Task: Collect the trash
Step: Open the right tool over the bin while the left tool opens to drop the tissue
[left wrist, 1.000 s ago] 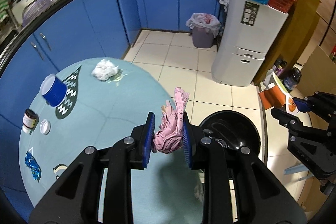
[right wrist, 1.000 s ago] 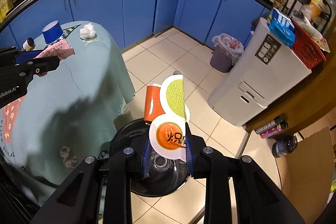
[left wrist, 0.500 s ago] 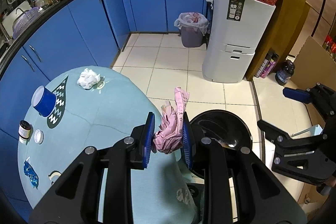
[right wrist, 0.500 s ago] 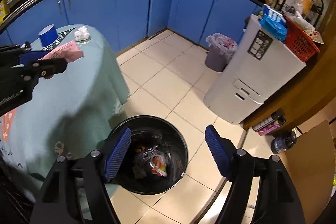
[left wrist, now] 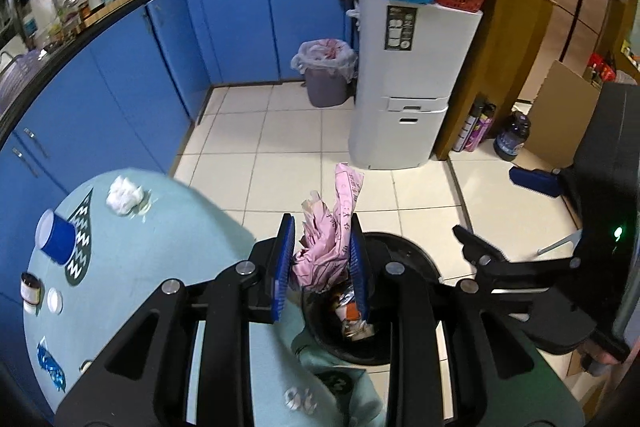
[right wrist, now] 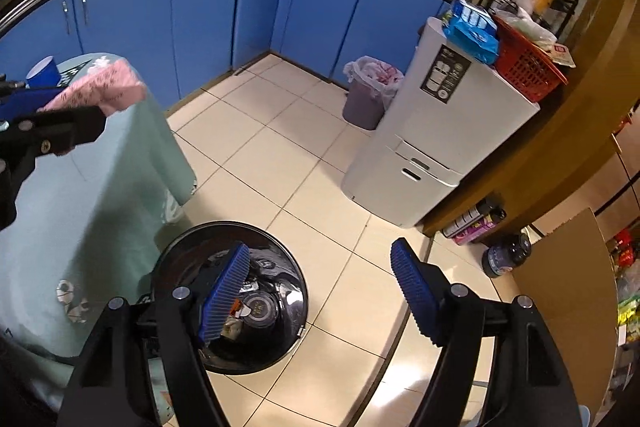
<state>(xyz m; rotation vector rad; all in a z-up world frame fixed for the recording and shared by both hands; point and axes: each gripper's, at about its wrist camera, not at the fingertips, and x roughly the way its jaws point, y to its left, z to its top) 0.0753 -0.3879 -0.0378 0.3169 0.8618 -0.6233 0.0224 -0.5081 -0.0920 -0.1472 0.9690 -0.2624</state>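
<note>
Pink wrapper (left wrist: 332, 247) sits pinched in the left tongs (left wrist: 322, 267) above the black bin (left wrist: 416, 267), beside the draped surface (left wrist: 160, 259). Right tongs (right wrist: 320, 291) gape wide and empty over the bin. Blue cup (left wrist: 56, 239), tissue (left wrist: 124, 195) and jar (left wrist: 31, 291) lie behind.

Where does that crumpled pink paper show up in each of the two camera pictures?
Left wrist view: the pink paper sits at centre, pinched between the left gripper pads, above the black trash bin.
Right wrist view: the pink paper is at the far left edge, over the table.
Shared landmark: the white cabinet with the red basket.
</note>
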